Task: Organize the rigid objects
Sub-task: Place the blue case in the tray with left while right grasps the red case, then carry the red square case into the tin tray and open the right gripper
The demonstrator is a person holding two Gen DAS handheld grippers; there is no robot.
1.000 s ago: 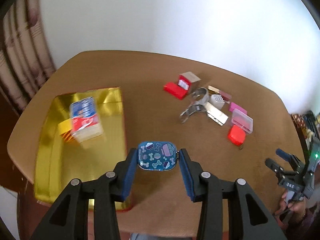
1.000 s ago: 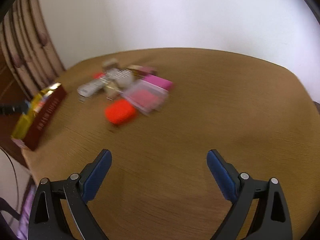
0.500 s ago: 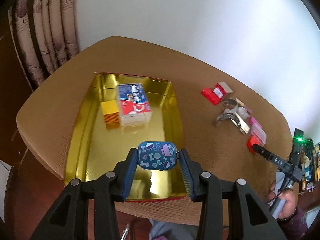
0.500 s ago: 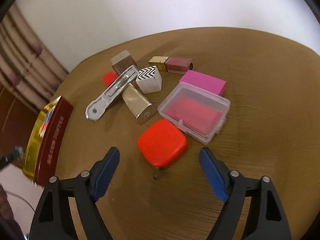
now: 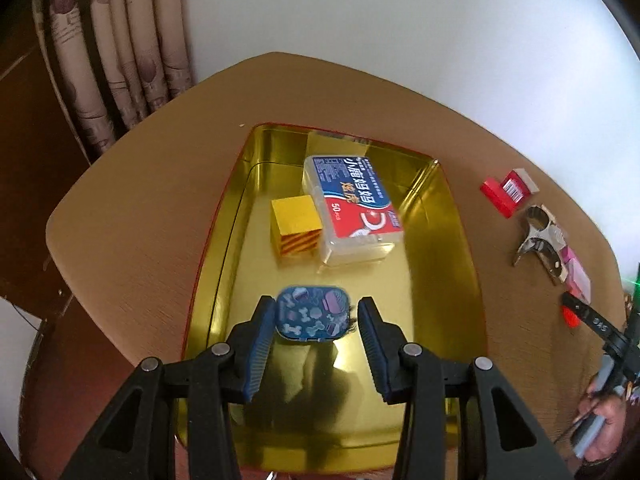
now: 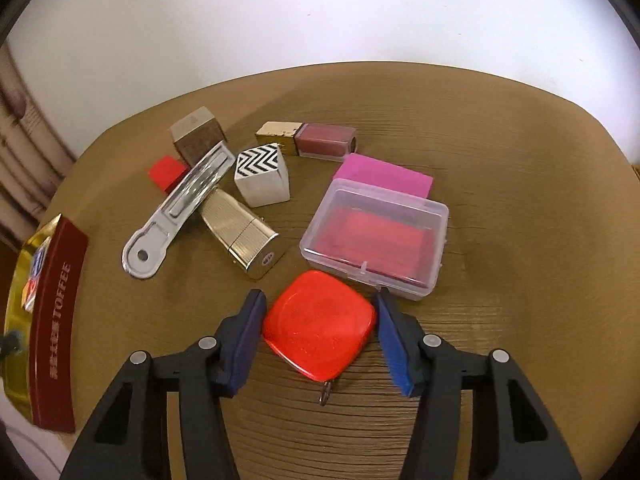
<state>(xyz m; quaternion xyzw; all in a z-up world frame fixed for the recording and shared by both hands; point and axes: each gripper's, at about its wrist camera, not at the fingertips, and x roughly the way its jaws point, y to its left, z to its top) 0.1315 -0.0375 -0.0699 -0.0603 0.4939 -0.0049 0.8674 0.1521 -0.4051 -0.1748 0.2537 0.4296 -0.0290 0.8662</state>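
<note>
My left gripper (image 5: 316, 308) is shut on a small blue patterned tin (image 5: 312, 314) and holds it, blurred, over the near part of the gold tray (image 5: 448, 240). A toothpick box (image 5: 352, 200) and a yellow block (image 5: 296, 220) lie in the tray. My right gripper (image 6: 320, 300) points down at a red square tape measure (image 6: 320, 324) lying on the table. Its jaws are closing, and the blue pads meet the case on both sides. The right gripper (image 5: 592, 320) also shows at the right edge of the left wrist view.
Behind the tape measure lie a clear plastic box (image 6: 376, 236), a pink block (image 6: 384, 174), a chevron cube (image 6: 262, 178), a metal opener (image 6: 180, 208), a gold case (image 6: 244, 232), a nail polish bottle (image 6: 308, 140) and a brown cube (image 6: 196, 136). The tray's red side (image 6: 56, 312) stands at left.
The left gripper carried the blue tin from the bare table to over the tray. The right gripper moved up to the red tape measure and its jaws narrowed from wide open onto it.
</note>
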